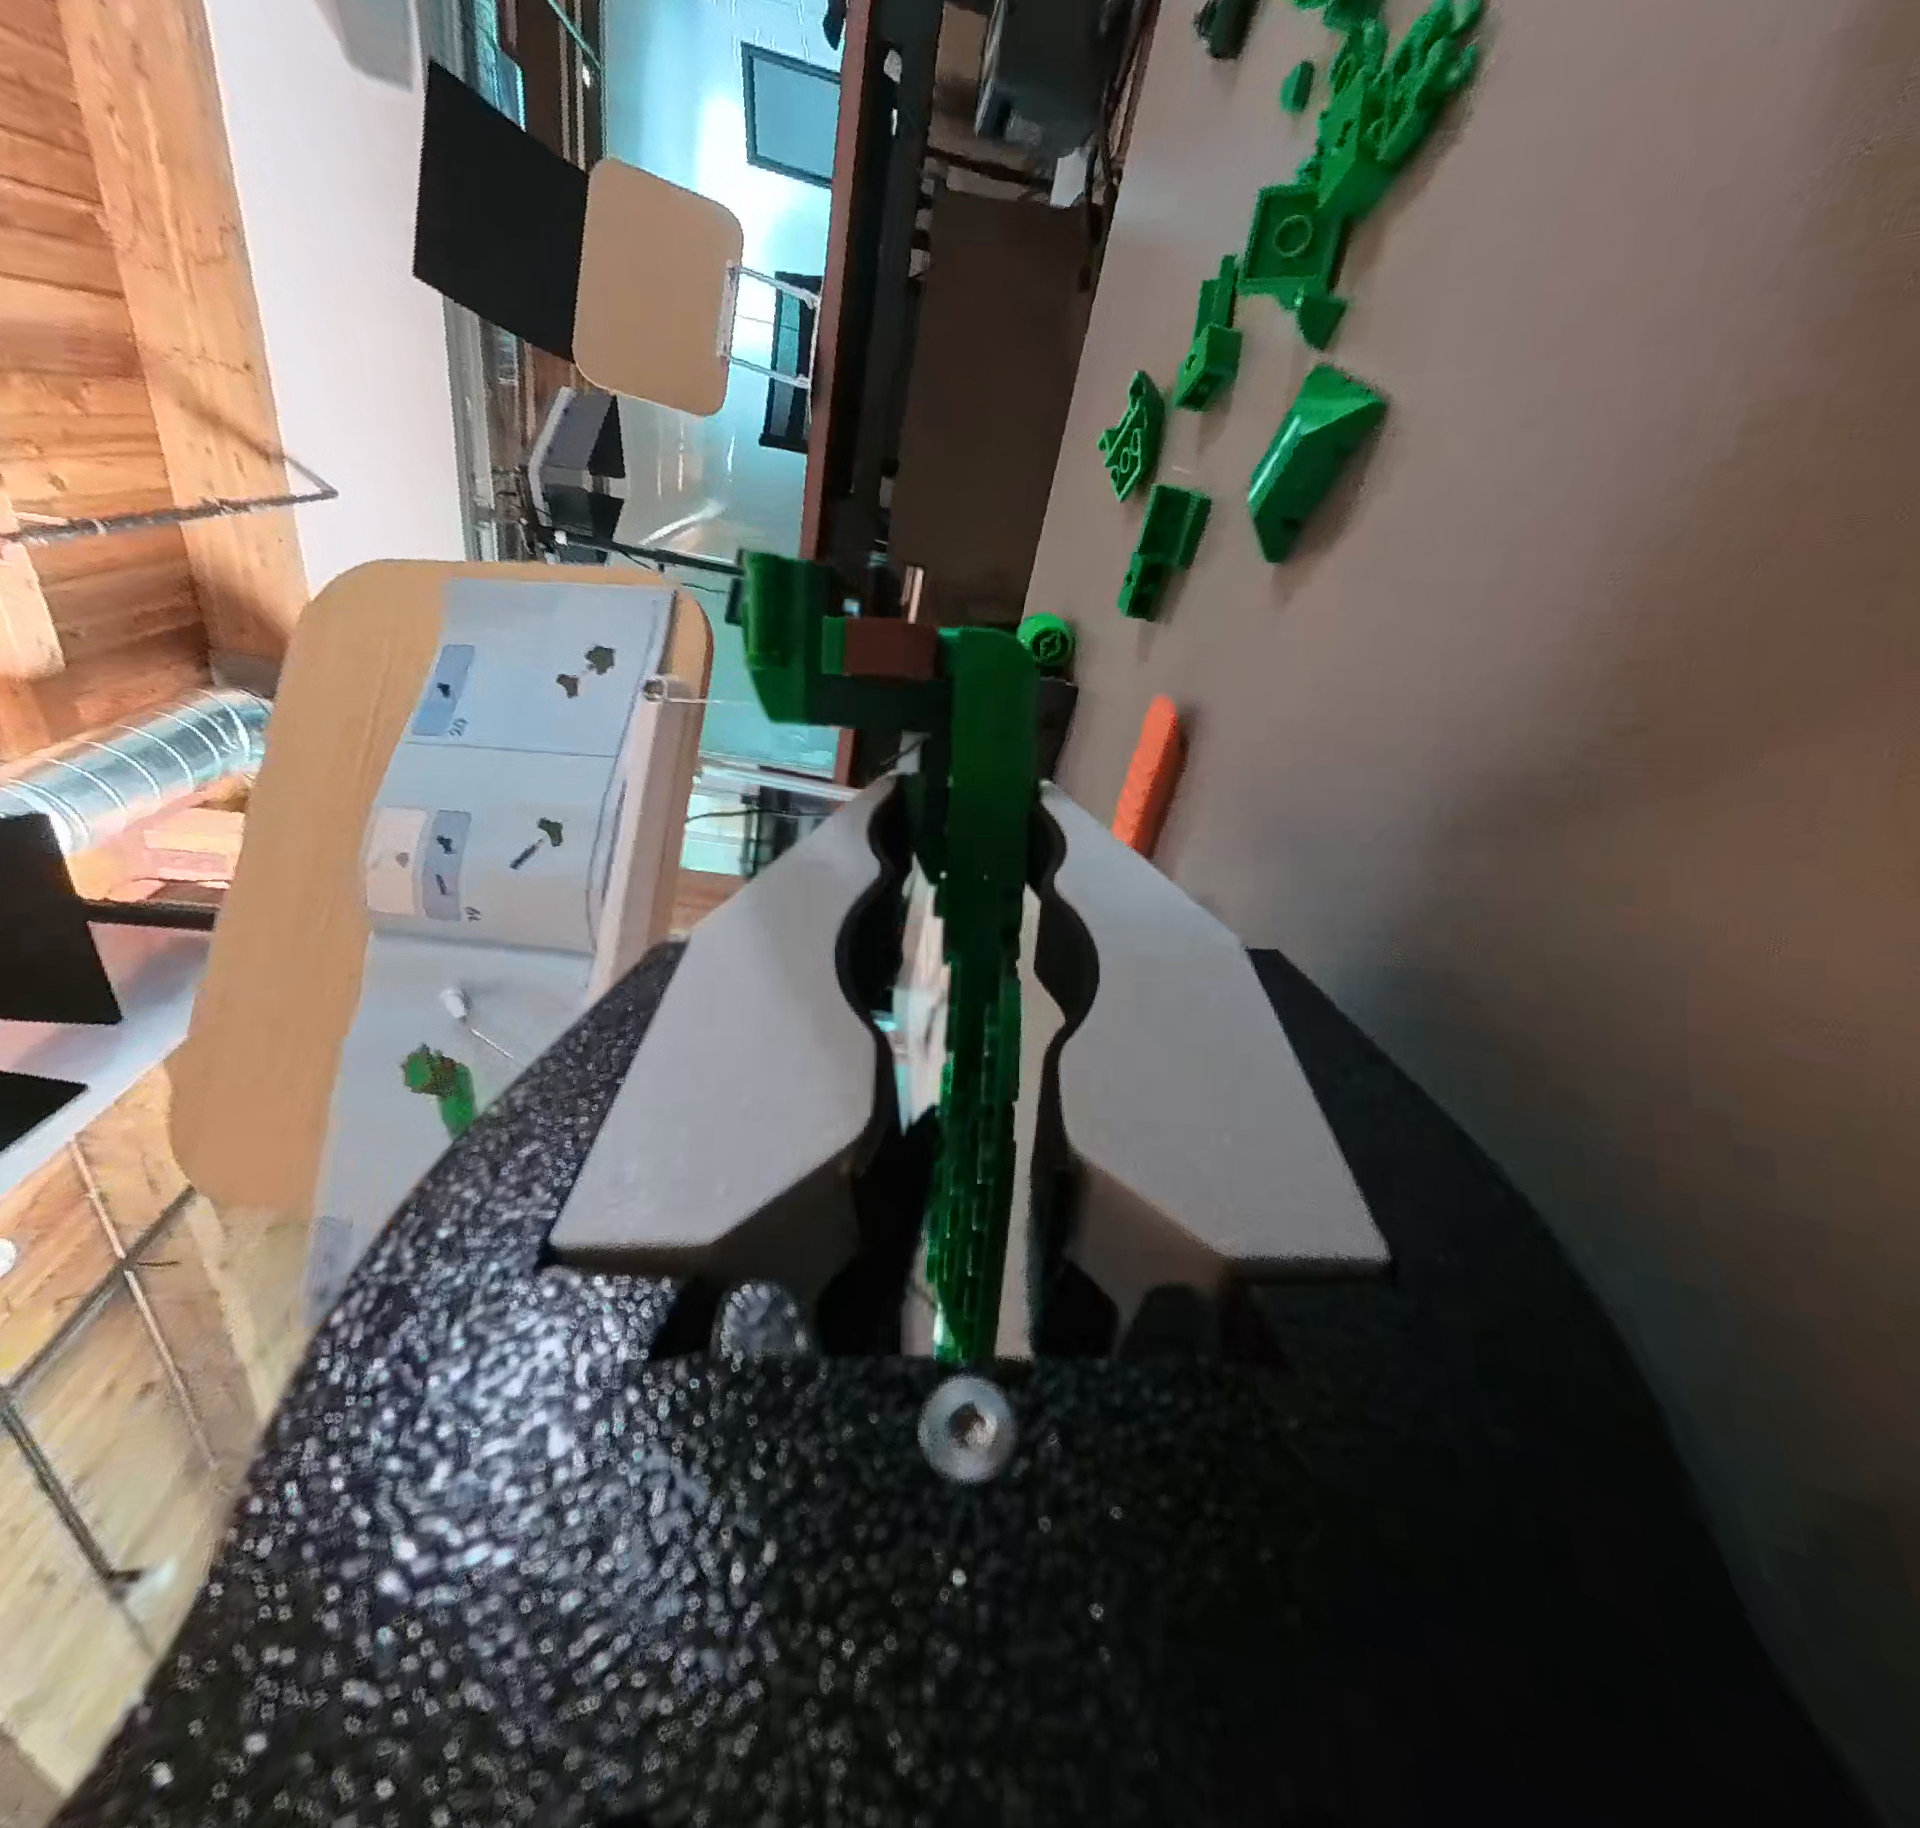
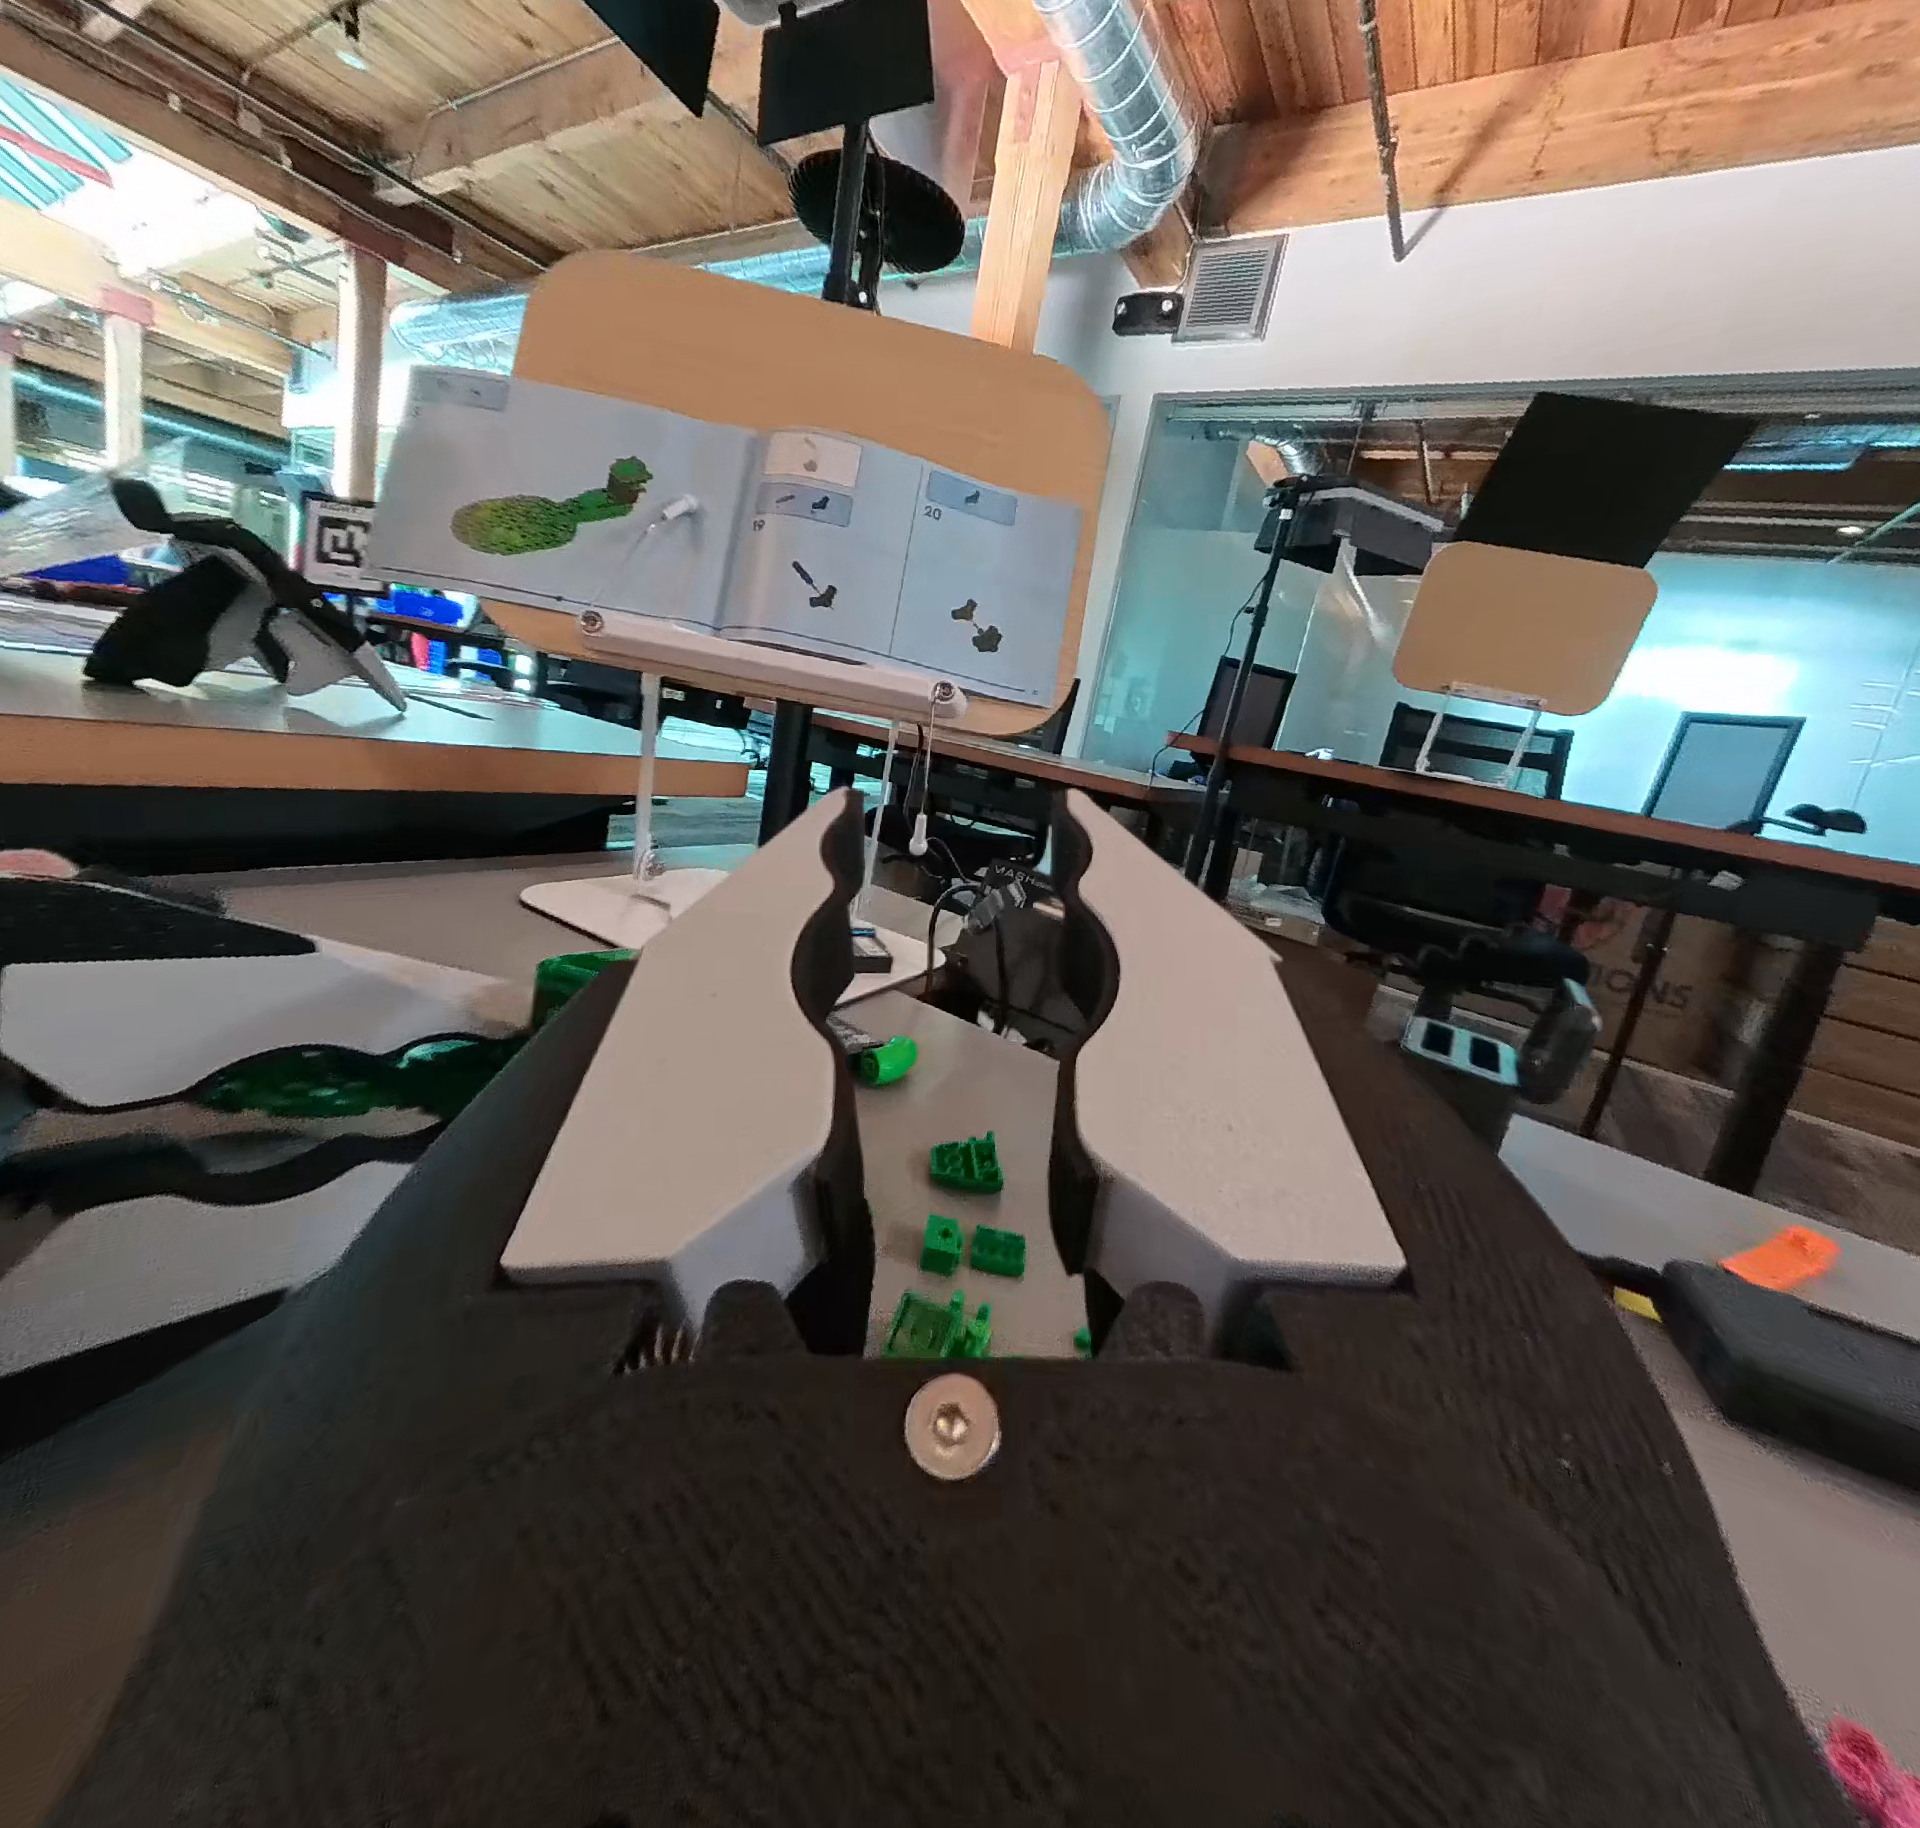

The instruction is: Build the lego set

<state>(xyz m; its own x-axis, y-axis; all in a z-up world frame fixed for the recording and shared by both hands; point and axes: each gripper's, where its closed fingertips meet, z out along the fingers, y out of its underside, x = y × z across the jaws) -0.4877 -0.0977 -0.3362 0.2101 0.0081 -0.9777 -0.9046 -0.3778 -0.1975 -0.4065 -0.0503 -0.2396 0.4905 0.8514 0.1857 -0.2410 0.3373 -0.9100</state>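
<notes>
1. We are looking along the left gripper, which is rolled onto its side so that the desk is running up the right edge of its view.
2. Its jaws are clamping a green lego assembly, a flat studded plate held edge-on between the two grey fingers.
3. A darker green and brown block cluster is sticking out beyond the tips at the plate's far end.
4. Loose green lego pieces are lying scattered on the desk beside the held plate, well apart from it, and an orange tool is lying near the fingertips.
5. We are seeing the right gripper hovering low over the desk with its jaws spread apart and nothing between them.
6. Small green pieces are sitting on the desk in the gap beneath the jaws, and a curved green piece is lying farther out.
7. The left gripper is showing at the left edge of the right wrist view, with the green plate pinched in it.
8. An open instruction booklet is resting on a wooden stand ahead of both grippers.
9. An orange piece is lying on a black object at the right.
</notes>
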